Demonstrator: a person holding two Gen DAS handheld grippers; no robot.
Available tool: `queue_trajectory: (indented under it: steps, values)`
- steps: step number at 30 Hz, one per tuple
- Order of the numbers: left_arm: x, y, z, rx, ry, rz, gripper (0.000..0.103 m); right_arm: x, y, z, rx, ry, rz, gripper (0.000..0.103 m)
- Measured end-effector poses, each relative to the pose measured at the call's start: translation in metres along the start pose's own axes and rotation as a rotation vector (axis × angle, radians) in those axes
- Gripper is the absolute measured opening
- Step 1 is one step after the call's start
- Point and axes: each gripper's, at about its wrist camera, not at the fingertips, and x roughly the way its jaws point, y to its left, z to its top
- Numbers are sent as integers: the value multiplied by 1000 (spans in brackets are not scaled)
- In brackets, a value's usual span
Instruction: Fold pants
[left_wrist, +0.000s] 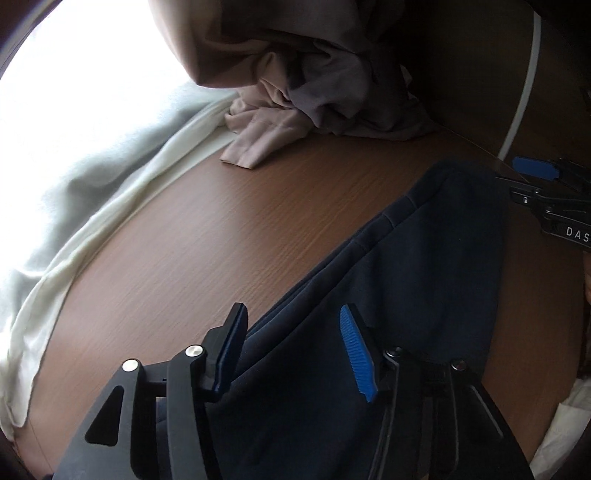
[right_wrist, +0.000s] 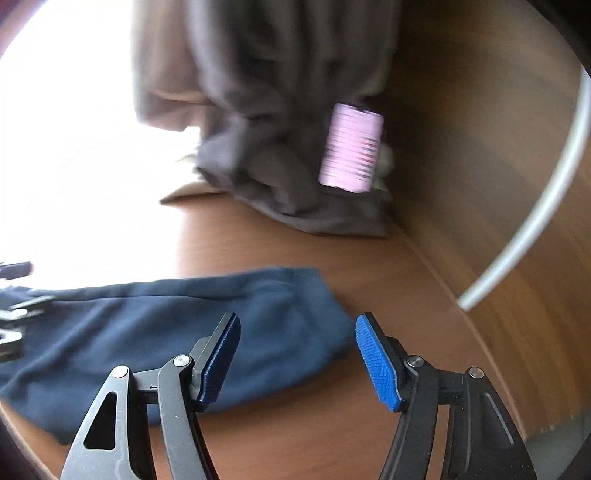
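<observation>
Surface: one brown wood-grain tabletop (left_wrist: 207, 236), bright window light at far left, wooden side panel (right_wrist: 480, 155) at right.

Pale curtain fabric (left_wrist: 85, 206): one, along the left edge.

Navy blue folded pants (right_wrist: 177, 325): one, lying flat on the near tabletop.

Grey-and-beige heap of clothes (left_wrist: 317, 92): one, far side.

Pink cylindrical roll (right_wrist: 351, 147): one, against the heap.

White curved cord (right_wrist: 546, 192): one.

Left gripper (left_wrist: 295, 347): fingers apart, above the pants, gripping nothing.

Right gripper (right_wrist: 299, 354): fingers apart, empty, at the pants' right end.

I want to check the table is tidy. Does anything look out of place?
Mostly the clutter behind the navy pants: crumpled grey and beige garments heaped at the back, with a pink roll resting against them.
</observation>
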Motion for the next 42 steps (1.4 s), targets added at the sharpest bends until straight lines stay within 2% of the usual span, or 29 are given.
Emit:
queue_trajectory:
  steps: [2, 4, 6, 9, 12, 18, 22, 28, 31, 32, 34, 38, 42]
  values:
    - [11, 3, 1, 28, 45, -47, 39, 4, 9, 2, -8, 15, 50, 66]
    - [20, 5, 0, 51, 89, -74, 33, 10, 16, 3, -4, 34, 81, 66]
    - [25, 8, 0, 71, 115, -76, 32, 17, 21, 2, 2, 56, 100, 66]
    - [33, 10, 1, 72, 157, -122, 30, 23, 23, 0, 1, 73, 104, 66]
    - [32, 12, 2, 57, 153, -128, 9, 25, 23, -2, 4, 76, 82, 66]
    - [14, 16, 15, 32, 93, -88, 8, 29, 15, -3, 38, 82, 59, 66]
    - [27, 19, 18, 34, 125, -59, 8, 31, 13, -3, 38, 75, 15, 66]
    - [29, 19, 17, 37, 128, -40, 16, 45, 5, -3, 47, 93, -71, 66]
    - [21, 20, 21, 32, 114, 24, 41, 50, -4, -3, 82, 115, -90, 66]
    - [17, 21, 25, 29, 93, 37, 47, 49, -7, -2, 92, 112, -92, 66]
    - [6, 24, 31, 25, 56, 66, 53, 46, -8, -1, 93, 96, -105, 66]
    - [-14, 33, 31, -5, 27, 120, 55, 31, -3, 0, 68, 20, -98, 66]
    - [-36, 50, 15, -55, 23, 132, 55, 19, 17, 5, 43, -14, 1, 66]
